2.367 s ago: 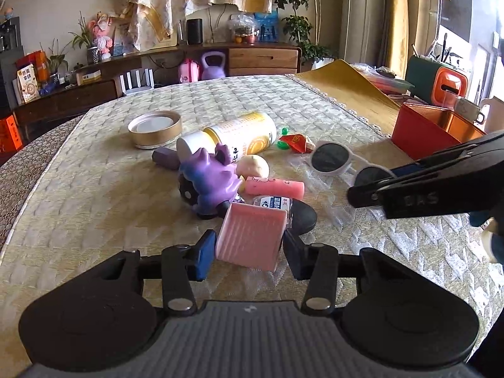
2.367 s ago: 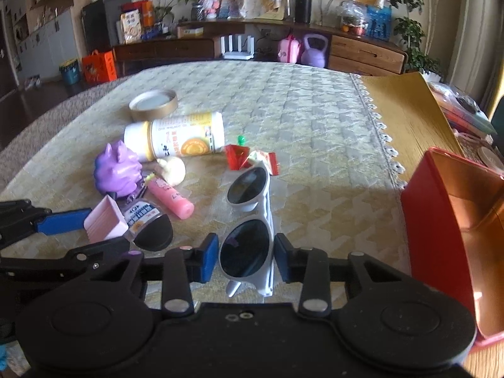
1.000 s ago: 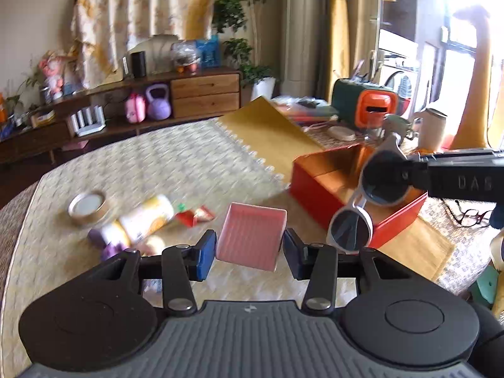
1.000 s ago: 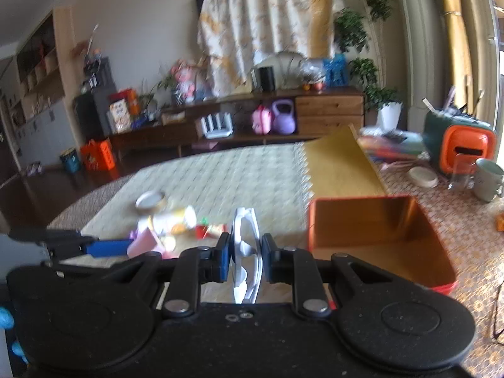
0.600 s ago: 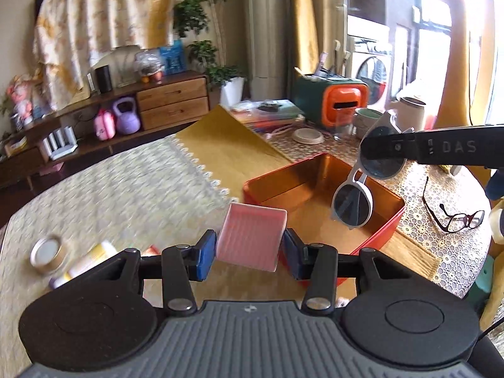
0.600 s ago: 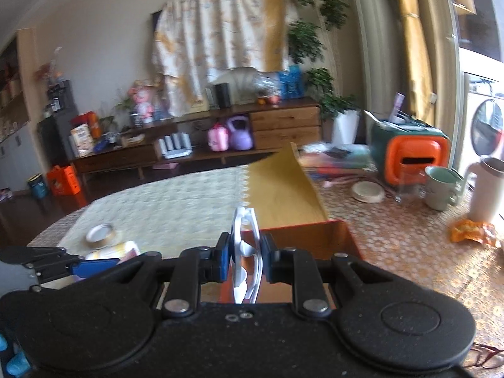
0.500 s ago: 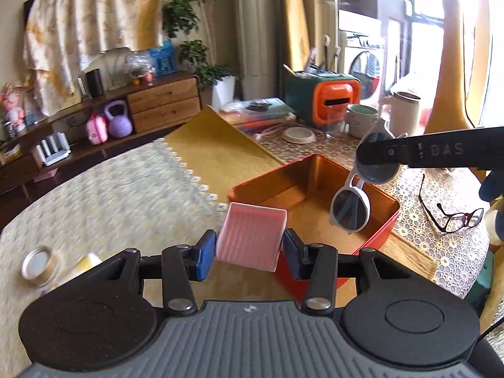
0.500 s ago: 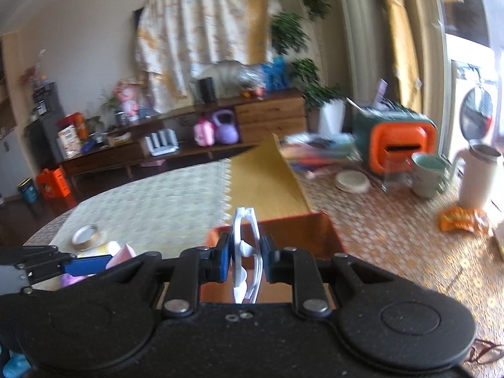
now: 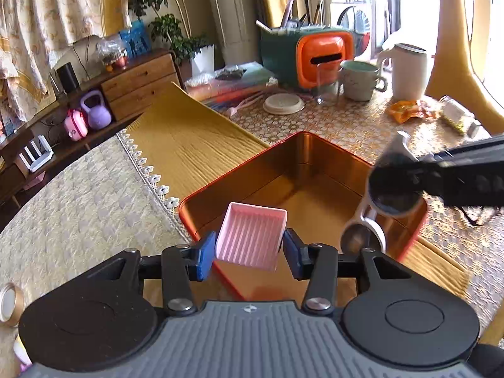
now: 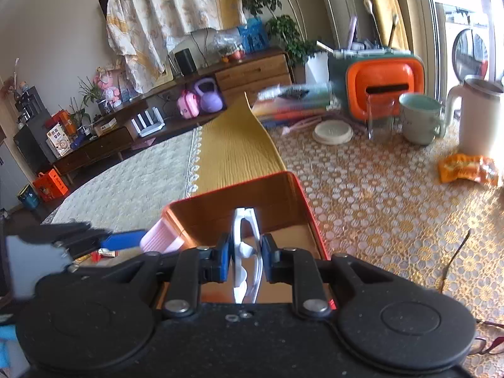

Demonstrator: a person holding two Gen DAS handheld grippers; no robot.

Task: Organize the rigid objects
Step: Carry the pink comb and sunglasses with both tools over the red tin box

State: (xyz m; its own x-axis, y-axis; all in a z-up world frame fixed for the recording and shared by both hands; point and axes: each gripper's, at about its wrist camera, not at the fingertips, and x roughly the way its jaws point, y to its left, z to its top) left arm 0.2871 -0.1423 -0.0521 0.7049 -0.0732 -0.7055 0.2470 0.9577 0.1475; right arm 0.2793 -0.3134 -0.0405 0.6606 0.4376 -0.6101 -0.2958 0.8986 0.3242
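My left gripper [image 9: 249, 252] is shut on a pink ribbed tray [image 9: 252, 236] and holds it over the near corner of the red tin box [image 9: 220, 186]. My right gripper [image 10: 245, 260] is shut on white sunglasses [image 10: 244, 252] and holds them above the box [image 10: 302, 195]. In the left wrist view the sunglasses [image 9: 378, 208] hang over the box's right side. The pink tray [image 10: 162, 239] shows at the box's left edge in the right wrist view.
The box's gold inside [image 9: 315, 201] holds nothing I can see. Behind it stand an orange and green container [image 9: 315, 56], a mug [image 9: 359, 78], a white jug [image 9: 409, 72] and a round lid [image 9: 283, 104]. A snack packet [image 10: 466, 167] lies to the right. A tin lid [image 9: 9, 302] lies at far left.
Both grippers carried their objects from the cluttered cloth over to the red box. Since half a second ago both have come closer over the box and lower.
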